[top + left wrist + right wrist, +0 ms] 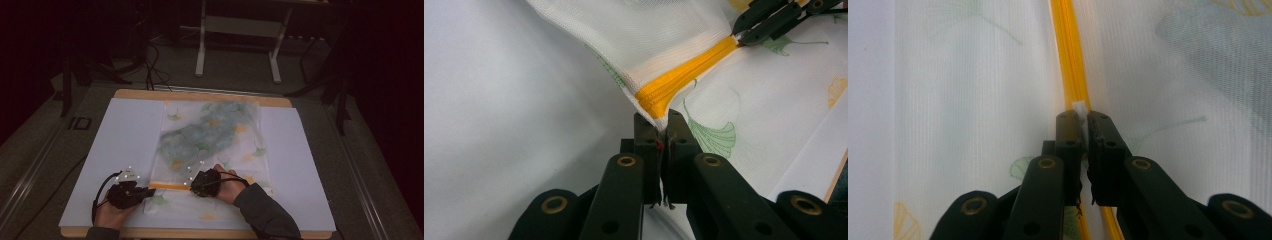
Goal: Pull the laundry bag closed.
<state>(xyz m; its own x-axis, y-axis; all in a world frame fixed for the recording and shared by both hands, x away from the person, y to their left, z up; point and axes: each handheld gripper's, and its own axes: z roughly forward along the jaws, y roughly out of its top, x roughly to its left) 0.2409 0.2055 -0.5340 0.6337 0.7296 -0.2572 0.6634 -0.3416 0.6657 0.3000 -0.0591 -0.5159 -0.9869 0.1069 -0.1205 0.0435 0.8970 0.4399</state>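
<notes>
1. The fingers [646, 150] of the left gripper [663, 131] are pressed fully together, and between them they pinch the corner of the mesh bag [649, 40], exactly where the yellow zipper [684, 77] ends.
2. The fingers [1068, 145] of the right gripper [1083, 120] are also closed tight. A small white tab [1079, 106] on the zipper [1070, 50] sits between their tips; it looks like the zipper pull, but I cannot tell this for sure.
3. In the left gripper view, the pinched corner is lifted from the table, so the mesh rises like a small tent and the zipper climbs from the left jaws to the right gripper [738, 39], which holds it farther along.
4. In the high view, the left gripper [150, 191] is at the near left corner of the bag [210, 135], and the right gripper [192, 186] is just beside it, near the middle of the zipper line [167, 185].
5. The bag lies in the middle of the white table cover [125, 135]. Its long axis runs away from the person, from the near edge to the far edge of the table.
6. The zipper runs across the near short end of the bag, from left to right, so this end points toward the person.
7. Through the mesh a grey-green mass [205, 132] is visible in the far half of the bag; I cannot tell what it is.
8. Under the bag lies a pale cloth with green and yellow leaf prints [711, 135].
</notes>
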